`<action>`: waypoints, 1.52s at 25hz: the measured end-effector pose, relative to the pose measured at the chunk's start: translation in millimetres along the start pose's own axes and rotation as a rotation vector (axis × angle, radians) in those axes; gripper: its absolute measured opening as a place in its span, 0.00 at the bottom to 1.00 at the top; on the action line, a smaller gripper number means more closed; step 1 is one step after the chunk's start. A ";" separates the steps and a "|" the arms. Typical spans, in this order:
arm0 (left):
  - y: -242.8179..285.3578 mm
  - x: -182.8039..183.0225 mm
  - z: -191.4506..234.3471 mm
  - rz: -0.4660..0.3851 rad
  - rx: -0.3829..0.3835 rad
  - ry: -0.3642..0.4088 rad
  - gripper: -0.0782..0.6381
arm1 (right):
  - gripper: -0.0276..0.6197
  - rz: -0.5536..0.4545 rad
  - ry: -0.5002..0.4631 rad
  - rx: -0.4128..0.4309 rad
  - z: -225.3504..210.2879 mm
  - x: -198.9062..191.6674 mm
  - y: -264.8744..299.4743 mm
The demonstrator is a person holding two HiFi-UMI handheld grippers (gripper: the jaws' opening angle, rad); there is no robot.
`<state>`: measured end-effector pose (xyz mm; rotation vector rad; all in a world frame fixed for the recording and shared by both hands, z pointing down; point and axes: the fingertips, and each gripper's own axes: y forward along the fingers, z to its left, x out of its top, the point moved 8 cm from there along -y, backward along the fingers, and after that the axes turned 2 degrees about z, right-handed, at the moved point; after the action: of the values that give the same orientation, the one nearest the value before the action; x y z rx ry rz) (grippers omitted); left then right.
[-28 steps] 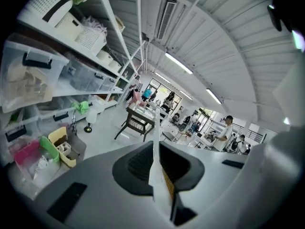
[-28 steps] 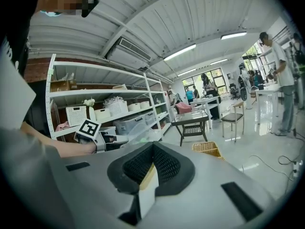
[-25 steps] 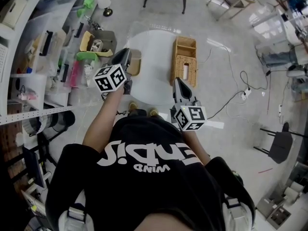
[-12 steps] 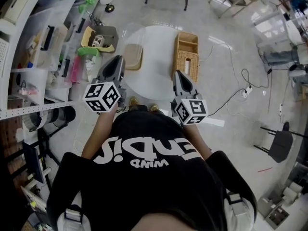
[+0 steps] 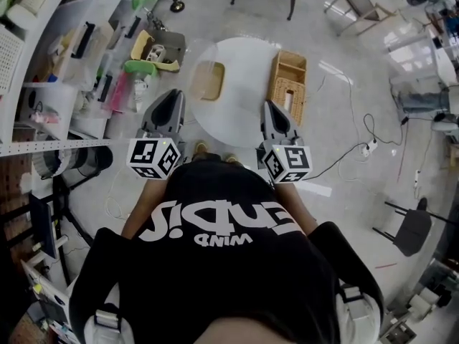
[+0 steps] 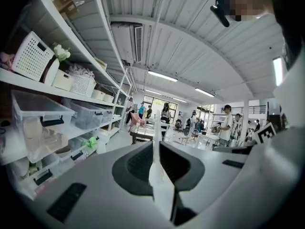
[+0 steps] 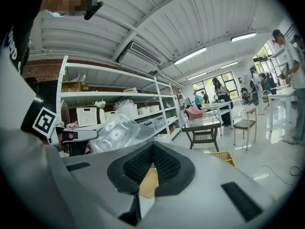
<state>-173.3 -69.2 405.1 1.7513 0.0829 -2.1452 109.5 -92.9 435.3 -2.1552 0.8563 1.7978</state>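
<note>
- Right now the left gripper [image 5: 171, 97] has its jaws pressed flat together, left of centre in the head view, just ahead of the person's chest.
- Right gripper [image 5: 272, 110], right of centre, has its jaws likewise closed on each other.
- Beyond both tips, upper middle, a round white table [image 5: 244, 74] carries a tan tray [image 5: 208, 81] nearest the left gripper and a wicker basket [image 5: 288, 86] nearest the right.
- Shelves [image 5: 43, 49] with bins fill the upper left.

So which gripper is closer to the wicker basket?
Right. The right gripper is just before the wicker basket; the left gripper lies well to its left.
</note>
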 end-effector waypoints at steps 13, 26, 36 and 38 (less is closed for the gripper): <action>-1.4 -26.6 20.4 -0.004 0.079 0.006 0.17 | 0.04 -0.013 -0.016 0.006 -3.5 0.0 8.9; 6.7 -28.8 25.9 0.017 0.084 -0.066 0.17 | 0.04 0.013 -0.014 0.026 -3.4 -8.1 15.2; 4.1 -29.5 31.7 0.029 0.093 -0.092 0.17 | 0.04 0.035 -0.020 0.043 0.6 -10.2 19.2; 3.5 -29.8 31.7 0.029 0.094 -0.094 0.17 | 0.04 0.034 -0.020 0.045 0.7 -10.0 19.4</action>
<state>-197.1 -73.9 441.4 1.6878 -0.0686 -2.2404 97.4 -105.3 448.6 -2.1036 0.9247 1.7956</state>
